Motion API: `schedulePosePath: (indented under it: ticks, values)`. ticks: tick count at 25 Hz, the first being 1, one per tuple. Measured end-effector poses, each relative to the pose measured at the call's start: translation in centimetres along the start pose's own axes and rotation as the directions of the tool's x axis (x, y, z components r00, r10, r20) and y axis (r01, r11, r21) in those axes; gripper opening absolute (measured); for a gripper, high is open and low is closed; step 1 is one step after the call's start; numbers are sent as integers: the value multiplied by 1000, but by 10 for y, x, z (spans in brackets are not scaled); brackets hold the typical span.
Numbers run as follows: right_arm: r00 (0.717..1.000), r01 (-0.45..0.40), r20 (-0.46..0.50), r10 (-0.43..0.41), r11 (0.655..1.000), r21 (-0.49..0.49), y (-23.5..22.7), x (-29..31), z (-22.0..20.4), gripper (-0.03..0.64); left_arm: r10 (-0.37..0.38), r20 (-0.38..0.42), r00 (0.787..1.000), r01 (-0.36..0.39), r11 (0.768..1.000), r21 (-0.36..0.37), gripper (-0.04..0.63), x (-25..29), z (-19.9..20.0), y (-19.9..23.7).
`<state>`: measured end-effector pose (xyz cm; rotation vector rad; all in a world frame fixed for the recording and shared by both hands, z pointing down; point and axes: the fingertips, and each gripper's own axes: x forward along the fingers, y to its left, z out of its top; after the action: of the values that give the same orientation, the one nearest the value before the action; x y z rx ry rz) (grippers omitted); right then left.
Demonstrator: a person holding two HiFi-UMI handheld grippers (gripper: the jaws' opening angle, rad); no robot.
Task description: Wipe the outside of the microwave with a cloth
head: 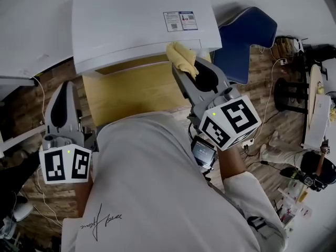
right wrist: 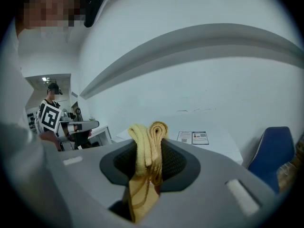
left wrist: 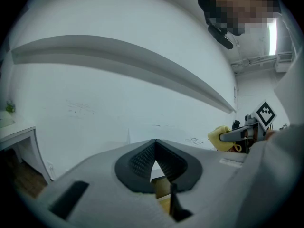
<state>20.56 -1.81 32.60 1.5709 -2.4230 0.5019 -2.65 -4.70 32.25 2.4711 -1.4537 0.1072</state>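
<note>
White shirt point(head: 157, 182) fills the bottom of the head view, with a marker cube at each side of it: one on the right point(head: 231, 122), one on the left point(head: 65, 164).

Ahead of the right cube, the right gripper point(head: 189, 71) is clamped on a yellow cloth point(right wrist: 146, 141). The folded cloth stands up between the two dark pads, with a bunched end above the jaw tips and a tail hanging below them. That bunched end sits at the front edge of the microwave point(head: 131, 20), close to its right corner; whether it presses on the surface I cannot tell. A printed label point(head: 180, 21) lies on the white top just behind the cloth.

On the other side, the left gripper point(head: 65, 91) is closed with its pad tips meeting and nothing between them. It hangs apart from the microwave, low and to the left of it.

Under the microwave's front edge shows a light wooden table point(head: 131, 93). A blue chair point(head: 247, 35) stands just right of the microwave on the wooden floor point(head: 265, 88).
</note>
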Motion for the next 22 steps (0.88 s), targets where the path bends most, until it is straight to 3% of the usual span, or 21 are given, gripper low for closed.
schedulePosePath:
  ticks: [6,17,22]
  values:
    - [1000,3,4,-3,1000,16,0,-1,0,115,-11,-33,999,12,1000,7,-9,0,-7,-4]
    - [1000,-1,-29,3,999,49,1,7,-14,115,-22,-75,997,17,998,-63,-9,-3,-18,-10]
    - [1000,-17,-4,17,999,45,-1,7,-13,104,-19,-93,995,14,998,-58,-9,0,-25,-15]
